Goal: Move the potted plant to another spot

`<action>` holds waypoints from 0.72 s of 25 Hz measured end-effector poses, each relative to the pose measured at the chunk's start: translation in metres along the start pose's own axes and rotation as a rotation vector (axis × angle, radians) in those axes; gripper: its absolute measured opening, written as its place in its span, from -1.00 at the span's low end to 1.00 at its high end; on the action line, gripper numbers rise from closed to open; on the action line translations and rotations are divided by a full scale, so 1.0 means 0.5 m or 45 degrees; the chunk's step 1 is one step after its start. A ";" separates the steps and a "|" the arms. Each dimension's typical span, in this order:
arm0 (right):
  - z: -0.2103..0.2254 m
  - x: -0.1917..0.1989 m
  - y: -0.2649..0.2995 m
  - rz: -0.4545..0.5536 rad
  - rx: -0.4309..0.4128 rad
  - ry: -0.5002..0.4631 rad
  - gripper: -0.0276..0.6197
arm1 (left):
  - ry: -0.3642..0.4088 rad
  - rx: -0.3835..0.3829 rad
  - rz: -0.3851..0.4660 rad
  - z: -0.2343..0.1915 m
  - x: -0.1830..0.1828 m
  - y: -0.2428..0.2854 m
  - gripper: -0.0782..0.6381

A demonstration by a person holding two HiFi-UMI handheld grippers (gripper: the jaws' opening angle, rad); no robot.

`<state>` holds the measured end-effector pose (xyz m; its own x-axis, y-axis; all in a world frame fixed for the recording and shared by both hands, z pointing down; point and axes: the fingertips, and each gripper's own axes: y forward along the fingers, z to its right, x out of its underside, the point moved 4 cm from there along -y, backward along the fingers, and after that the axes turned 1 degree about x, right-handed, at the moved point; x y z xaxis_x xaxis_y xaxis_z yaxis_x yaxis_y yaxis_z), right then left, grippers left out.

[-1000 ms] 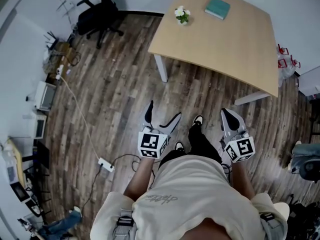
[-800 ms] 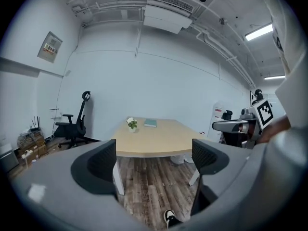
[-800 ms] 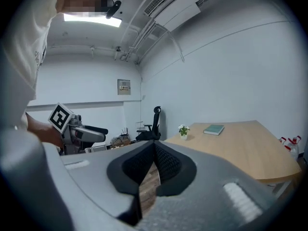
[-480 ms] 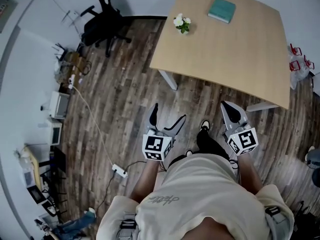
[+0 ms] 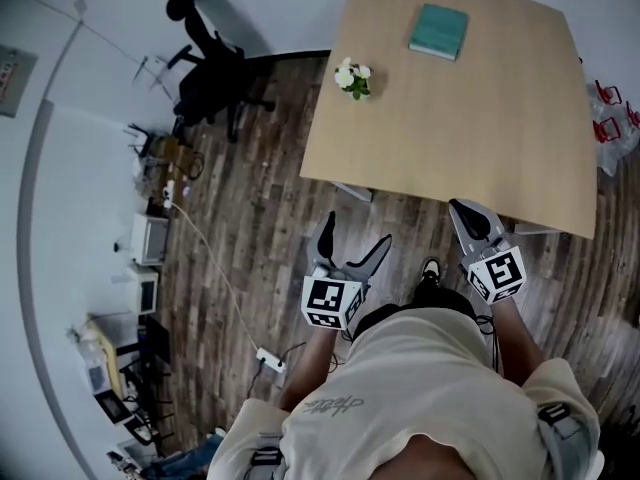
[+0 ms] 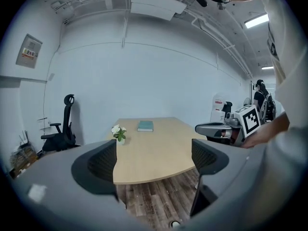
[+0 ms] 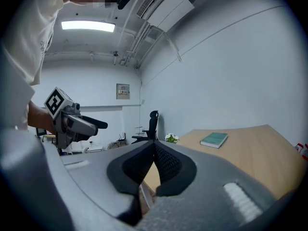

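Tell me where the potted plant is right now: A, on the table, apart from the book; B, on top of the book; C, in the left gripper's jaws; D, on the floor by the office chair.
A: the potted plant stands on the table near its edge, clear of the book.

table (image 5: 470, 118) closer | right claw (image 5: 466, 214) now at its near edge | left claw (image 5: 356, 230) nearer too

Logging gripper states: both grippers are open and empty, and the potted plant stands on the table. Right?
Not quite: the right gripper is shut on nothing, as the right gripper view shows. The left gripper is open and empty, and the potted plant stands on the table.
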<state>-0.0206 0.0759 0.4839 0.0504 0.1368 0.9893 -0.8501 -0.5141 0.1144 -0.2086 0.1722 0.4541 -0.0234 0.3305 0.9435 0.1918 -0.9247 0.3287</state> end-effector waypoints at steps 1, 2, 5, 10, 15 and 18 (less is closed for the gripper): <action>0.008 0.004 0.002 -0.004 -0.002 0.010 -0.91 | 0.006 -0.004 -0.010 0.000 -0.001 0.009 0.59; 0.016 0.009 0.005 -0.010 -0.005 0.017 -0.91 | 0.007 -0.010 -0.020 -0.001 -0.001 0.017 0.59; 0.036 0.021 0.016 -0.035 -0.020 0.025 -0.91 | -0.013 -0.032 -0.046 -0.010 0.002 0.042 0.58; 0.053 0.025 0.048 -0.061 -0.053 0.026 -0.91 | -0.054 -0.059 -0.077 -0.035 0.014 0.070 0.58; 0.069 0.025 0.086 -0.085 -0.047 0.023 -0.91 | -0.081 -0.049 -0.088 -0.073 0.019 0.104 0.58; 0.082 0.023 0.116 -0.103 -0.019 0.010 -0.91 | -0.089 -0.024 -0.069 -0.108 0.011 0.136 0.58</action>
<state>-0.0479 0.0126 0.5054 0.1149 0.1839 0.9762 -0.8512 -0.4883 0.1922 -0.2489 0.1008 0.4837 0.0351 0.3921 0.9192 0.1740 -0.9082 0.3807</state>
